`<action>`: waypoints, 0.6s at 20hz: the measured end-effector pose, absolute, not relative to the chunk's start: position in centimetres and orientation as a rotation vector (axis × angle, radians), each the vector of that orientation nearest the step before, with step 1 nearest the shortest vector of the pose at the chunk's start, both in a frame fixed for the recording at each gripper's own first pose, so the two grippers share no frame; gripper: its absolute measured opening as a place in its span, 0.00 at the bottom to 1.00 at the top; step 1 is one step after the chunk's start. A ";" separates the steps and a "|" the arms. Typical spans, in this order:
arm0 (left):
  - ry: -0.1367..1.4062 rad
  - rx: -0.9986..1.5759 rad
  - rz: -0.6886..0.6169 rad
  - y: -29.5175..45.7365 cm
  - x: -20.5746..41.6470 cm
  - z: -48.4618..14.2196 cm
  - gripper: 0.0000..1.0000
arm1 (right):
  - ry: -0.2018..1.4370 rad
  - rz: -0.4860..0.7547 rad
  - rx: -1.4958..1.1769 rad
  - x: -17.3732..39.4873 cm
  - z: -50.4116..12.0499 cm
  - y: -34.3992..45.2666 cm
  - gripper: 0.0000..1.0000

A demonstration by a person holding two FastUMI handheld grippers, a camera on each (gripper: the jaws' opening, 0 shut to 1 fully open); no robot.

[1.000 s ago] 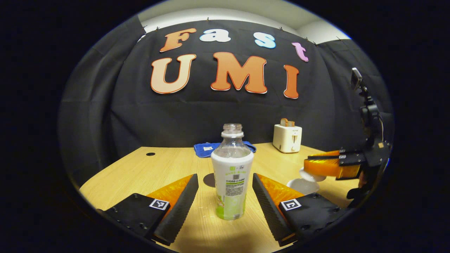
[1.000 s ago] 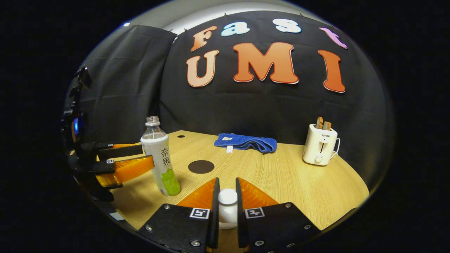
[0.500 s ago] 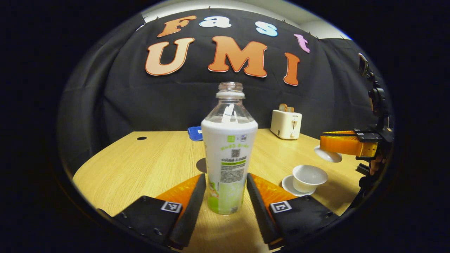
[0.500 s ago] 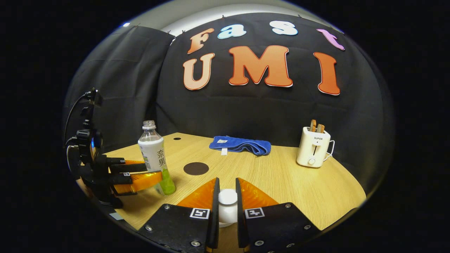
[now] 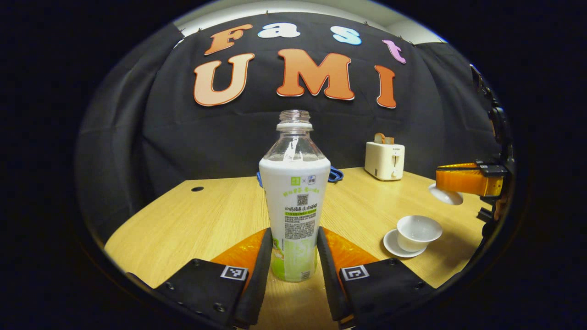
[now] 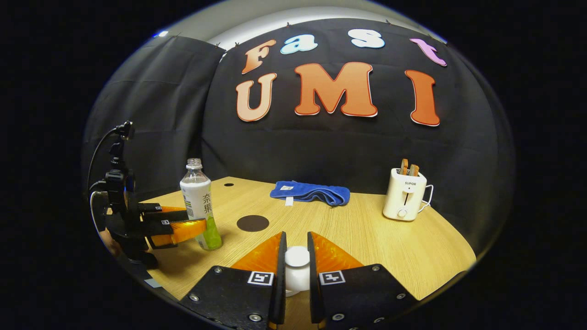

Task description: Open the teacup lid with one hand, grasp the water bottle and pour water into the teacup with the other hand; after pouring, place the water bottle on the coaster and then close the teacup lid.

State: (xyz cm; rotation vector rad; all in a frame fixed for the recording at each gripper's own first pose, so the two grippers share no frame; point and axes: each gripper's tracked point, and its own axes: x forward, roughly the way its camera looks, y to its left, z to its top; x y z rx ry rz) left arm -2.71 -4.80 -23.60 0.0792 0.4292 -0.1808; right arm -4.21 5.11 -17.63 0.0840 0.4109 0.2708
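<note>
Two tongs engaged over the table [image 5: 192, 220]: left tongs [image 5: 293, 256] nearly closed around the upright water bottle [image 5: 294, 192], low on its label; contact unclear. Probably light, slippery, crushable; better gripped mid-body. Right tongs [image 6: 296, 270] clamped on the fragile teacup lid [image 6: 296, 261], clear of the open teacup [image 5: 418, 231].

Water bottle [image 5: 294, 201] hides most of the blue towel [image 5: 337, 174]; fingers [image 6: 279, 270] cover the lid's [image 6: 297, 268] lower part.
</note>
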 end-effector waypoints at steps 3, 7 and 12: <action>0.430 0.189 -0.164 -4.0 -2.4 -23.0 0.60 | 0.401 0.263 0.083 -4.2 -17.2 4.5 0.22; 0.430 0.375 -0.166 -3.8 -2.2 -22.7 0.58 | 0.385 0.251 0.088 -4.1 -16.6 3.7 0.22; 0.432 0.578 -0.203 -4.5 -2.1 -23.0 0.60 | 0.371 0.236 0.100 -4.0 -16.0 2.5 0.22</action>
